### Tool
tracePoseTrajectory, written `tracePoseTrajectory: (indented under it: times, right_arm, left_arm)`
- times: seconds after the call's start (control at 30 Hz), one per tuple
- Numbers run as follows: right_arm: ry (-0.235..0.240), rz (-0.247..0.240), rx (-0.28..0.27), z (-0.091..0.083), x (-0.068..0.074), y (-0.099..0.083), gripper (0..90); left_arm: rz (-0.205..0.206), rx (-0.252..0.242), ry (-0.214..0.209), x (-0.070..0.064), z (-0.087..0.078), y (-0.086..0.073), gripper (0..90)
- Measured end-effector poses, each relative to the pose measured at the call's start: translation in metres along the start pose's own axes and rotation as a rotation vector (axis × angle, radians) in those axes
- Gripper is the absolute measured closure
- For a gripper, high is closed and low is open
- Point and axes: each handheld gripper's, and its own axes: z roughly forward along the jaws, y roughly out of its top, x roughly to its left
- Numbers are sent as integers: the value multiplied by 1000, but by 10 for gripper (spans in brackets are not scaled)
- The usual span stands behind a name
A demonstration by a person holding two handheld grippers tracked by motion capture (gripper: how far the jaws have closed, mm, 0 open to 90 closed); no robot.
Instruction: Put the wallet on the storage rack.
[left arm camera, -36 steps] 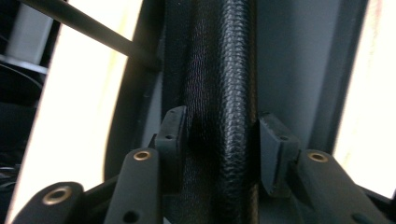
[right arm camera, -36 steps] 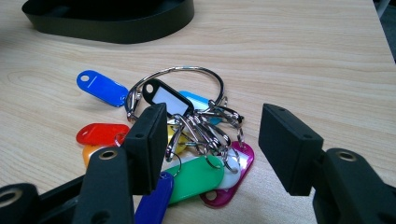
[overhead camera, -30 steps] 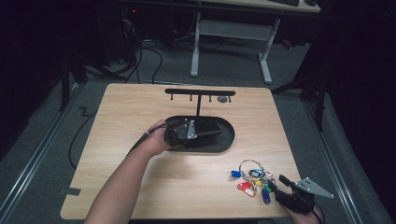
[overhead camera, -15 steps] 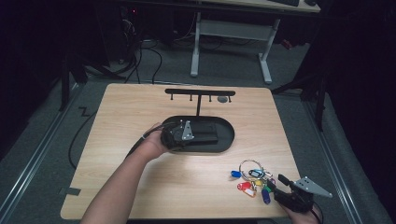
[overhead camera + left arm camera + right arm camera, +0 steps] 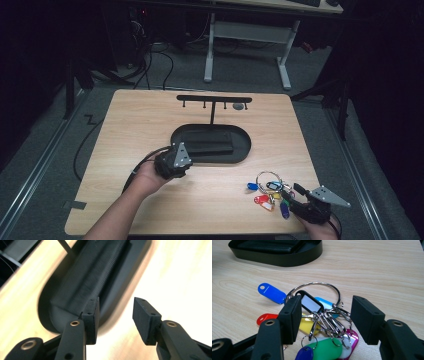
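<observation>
Starting on my left, the left gripper (image 5: 172,161) hangs with its fingers (image 5: 91,315) apart and empty, just at the near rim of the black oval tray (image 5: 246,150). One finger sits over the tray's edge, the other over bare desk (image 5: 130,120). I judge that if I drop this hand carelessly, that inner finger could catch the rim and shove the tray, along with the dark block (image 5: 100,272) lying in it, toward the hook stand (image 5: 214,100) beyond.

Moving right, the key ring (image 5: 317,293) with its coloured tags lies flat on the desk, directly between and just ahead of the right gripper's (image 5: 325,315) fingers (image 5: 292,317), which are also spread and gripping nothing. The cluster of small clips sits between the fingers; the blue tag (image 5: 271,293) and the red tag (image 5: 265,318) lie outside the left finger, and the green tag (image 5: 325,350) lies below the gap.

The risk here, as I see it, is closing on the loose clips or a slippery plastic tag rather than the big steel ring: the bunch would swing, slip out or drag across the desk. Closing too low could also pinch a tag against the wood and jam the fingers.
</observation>
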Motion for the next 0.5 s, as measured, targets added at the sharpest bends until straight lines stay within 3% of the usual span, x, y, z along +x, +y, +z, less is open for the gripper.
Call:
tracePoseTrajectory:
  times: [0.13,0.2,0.3,0.5]
  right_arm:
    - [4,-4,-1,1,1,1,426]
    - [6,0,0,1,1,1,426]
    - [7,0,-1,2,0,1,426]
    - [10,-11,-1,2,1,2,427]
  left_arm:
    - [-37,-8,-14,-7,-4,-14,541]
    - [-74,-21,-20,-14,-7,-28,541]
    - [-88,-19,-17,-19,-9,-35,532]
    - [-210,-55,-36,-31,-23,-54,495]
